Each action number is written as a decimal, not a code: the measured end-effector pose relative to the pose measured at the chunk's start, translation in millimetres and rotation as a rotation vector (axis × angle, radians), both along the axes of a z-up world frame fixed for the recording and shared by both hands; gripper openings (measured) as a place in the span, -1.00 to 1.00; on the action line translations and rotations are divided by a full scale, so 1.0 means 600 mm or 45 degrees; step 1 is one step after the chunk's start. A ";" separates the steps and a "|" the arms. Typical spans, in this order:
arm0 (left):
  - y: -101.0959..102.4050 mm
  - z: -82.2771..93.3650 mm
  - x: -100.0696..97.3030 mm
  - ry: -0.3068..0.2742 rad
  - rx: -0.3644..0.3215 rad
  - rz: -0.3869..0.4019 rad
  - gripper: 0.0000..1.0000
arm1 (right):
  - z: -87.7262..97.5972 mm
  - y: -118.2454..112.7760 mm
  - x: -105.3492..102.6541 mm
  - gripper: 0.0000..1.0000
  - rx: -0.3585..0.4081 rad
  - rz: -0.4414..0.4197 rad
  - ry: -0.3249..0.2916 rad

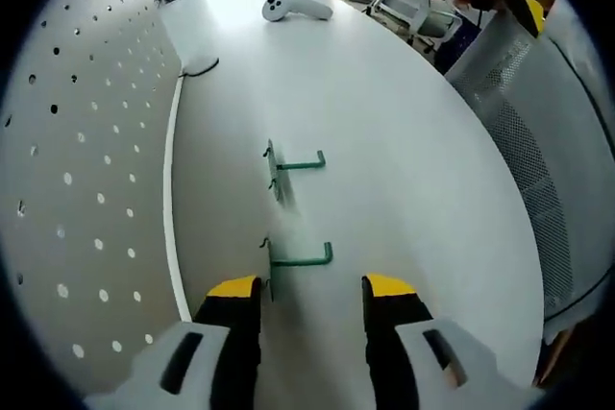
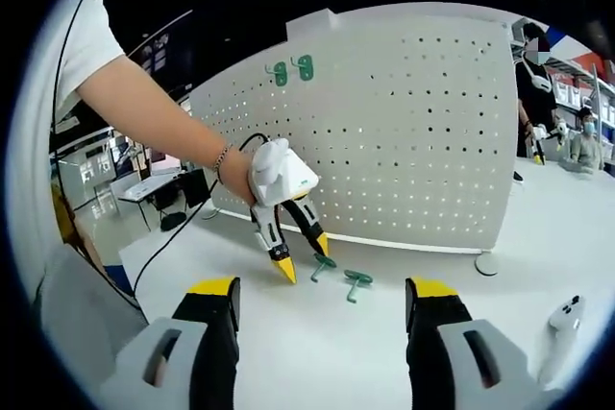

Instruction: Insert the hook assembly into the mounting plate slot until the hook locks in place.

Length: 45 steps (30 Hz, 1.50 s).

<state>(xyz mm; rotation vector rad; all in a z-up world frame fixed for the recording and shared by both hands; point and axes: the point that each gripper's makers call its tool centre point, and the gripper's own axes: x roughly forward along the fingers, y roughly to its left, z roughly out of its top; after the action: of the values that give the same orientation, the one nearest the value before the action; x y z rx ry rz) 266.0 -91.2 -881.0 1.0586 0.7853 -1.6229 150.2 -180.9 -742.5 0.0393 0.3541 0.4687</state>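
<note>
Two green hooks lie on the white desk (image 1: 404, 141) in front of the pegboard (image 2: 404, 132), which stands upright along the desk's edge. In the left gripper view the near hook (image 1: 303, 258) lies just ahead of the left hand-held gripper (image 1: 309, 287), whose jaws are spread with nothing between them; the far hook (image 1: 296, 164) lies beyond it, farther along the pegboard. The spread jaws lined up on the near hook suggest a pickup is being prepared. In the right gripper view the right hand-held gripper (image 2: 322, 287) is also spread and empty, held well back from the pegboard, probably to keep everything in sight. Two more green hooks (image 2: 291, 70) already hang high on the pegboard. A white controller (image 1: 293, 8) rests far down the desk.
</note>
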 end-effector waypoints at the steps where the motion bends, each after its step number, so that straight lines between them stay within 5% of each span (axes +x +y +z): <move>1: -0.001 0.000 0.001 0.000 -0.002 0.008 -0.19 | -0.001 0.000 0.000 0.35 0.004 0.000 0.003; 20: -0.007 0.000 0.019 -0.032 -0.012 0.123 -0.64 | 0.000 0.000 0.000 0.35 0.015 -0.002 0.005; 27: -0.010 -0.001 0.025 -0.111 -0.002 0.114 -0.86 | -0.002 0.005 -0.002 0.41 0.020 0.016 0.014; 28: -0.012 -0.001 0.028 -0.159 -0.003 0.062 -0.88 | -0.002 0.006 -0.002 0.41 0.027 0.016 0.012; 45: -0.011 -0.002 0.027 -0.148 0.006 0.111 -0.92 | -0.002 0.007 -0.003 0.42 0.037 0.016 0.016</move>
<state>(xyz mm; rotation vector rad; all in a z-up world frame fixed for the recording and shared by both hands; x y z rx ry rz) 282.0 -98.0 -882.1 1.0968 0.7484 -1.4731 148.4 -176.9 -743.6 0.0681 0.3600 0.4862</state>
